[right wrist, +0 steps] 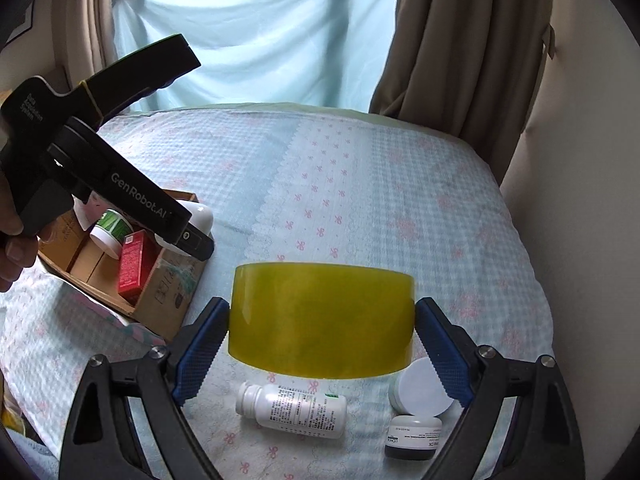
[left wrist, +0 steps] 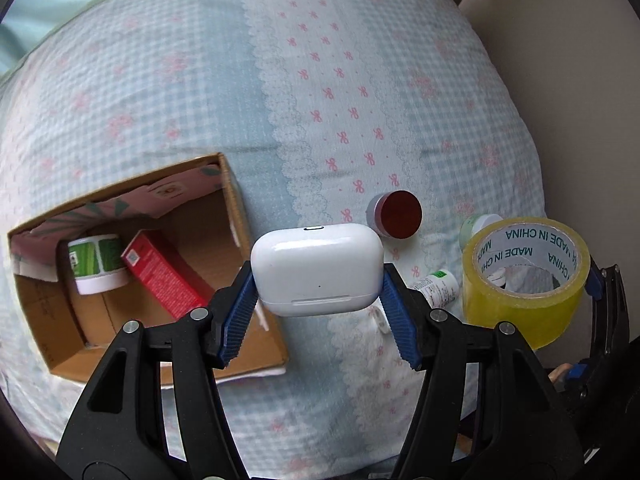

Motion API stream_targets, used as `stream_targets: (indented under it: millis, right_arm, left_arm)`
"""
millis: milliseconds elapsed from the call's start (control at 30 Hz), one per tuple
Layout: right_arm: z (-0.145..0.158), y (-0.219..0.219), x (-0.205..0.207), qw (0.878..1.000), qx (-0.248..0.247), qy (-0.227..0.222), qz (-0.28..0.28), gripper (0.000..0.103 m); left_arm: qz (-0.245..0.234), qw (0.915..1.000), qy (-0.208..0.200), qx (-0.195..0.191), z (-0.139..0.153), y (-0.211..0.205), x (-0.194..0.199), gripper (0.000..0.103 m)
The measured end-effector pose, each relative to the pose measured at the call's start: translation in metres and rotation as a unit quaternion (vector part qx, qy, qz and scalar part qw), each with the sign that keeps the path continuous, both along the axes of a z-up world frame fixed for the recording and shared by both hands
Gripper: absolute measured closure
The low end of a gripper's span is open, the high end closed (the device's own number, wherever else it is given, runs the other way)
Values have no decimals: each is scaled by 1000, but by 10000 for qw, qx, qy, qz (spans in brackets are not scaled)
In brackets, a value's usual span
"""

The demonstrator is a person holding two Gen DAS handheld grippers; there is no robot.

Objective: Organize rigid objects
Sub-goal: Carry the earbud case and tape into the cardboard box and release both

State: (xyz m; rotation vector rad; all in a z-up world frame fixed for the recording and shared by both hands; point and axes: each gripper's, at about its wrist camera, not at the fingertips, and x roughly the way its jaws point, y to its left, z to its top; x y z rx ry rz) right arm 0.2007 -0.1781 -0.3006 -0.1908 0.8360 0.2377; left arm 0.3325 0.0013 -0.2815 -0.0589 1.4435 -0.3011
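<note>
On the bed: a blue gingham quilt carries the whole job, with a cardboard box at the left and loose items at the right.
Left gripper: jaws pinching a white earbud case across its long axis, held above the quilt.
Right gripper: jaws pressed on the flat sides of a yellow packing tape roll, its axis running from pad to pad, lifted off the quilt.
Box contents: a green-labelled jar and a red carton lie inside; bare floor shows toward the near right corner.
Key relation: the box opening lies to the left of the earbud case and below it; the case hangs just beside the box's right wall, so the left hand is much nearer the box than the right.
Likely next move: my guess is a short leftward carry, then release over the bare floor.
Still on the quilt: a white pill bottle on its side, a red-lidded jar, a white-lidded jar and a dark jar.
</note>
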Motion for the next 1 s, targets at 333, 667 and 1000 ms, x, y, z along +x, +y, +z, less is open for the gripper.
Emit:
stream_targets:
  millis: [333, 667, 1000]
  right_arm:
    - [75, 111, -7, 9930, 3, -486, 1074, 14]
    - [73, 211, 10, 9938, 285, -94, 1072, 14]
    - [32, 260, 26, 9965, 344, 480, 597, 15]
  left_arm:
    - [1018, 9931, -550, -199, 49, 134, -63, 46]
    - [1210, 9913, -520, 42, 30, 245, -85, 46]
    - [890, 9958, -201, -43, -31, 276, -70, 46]
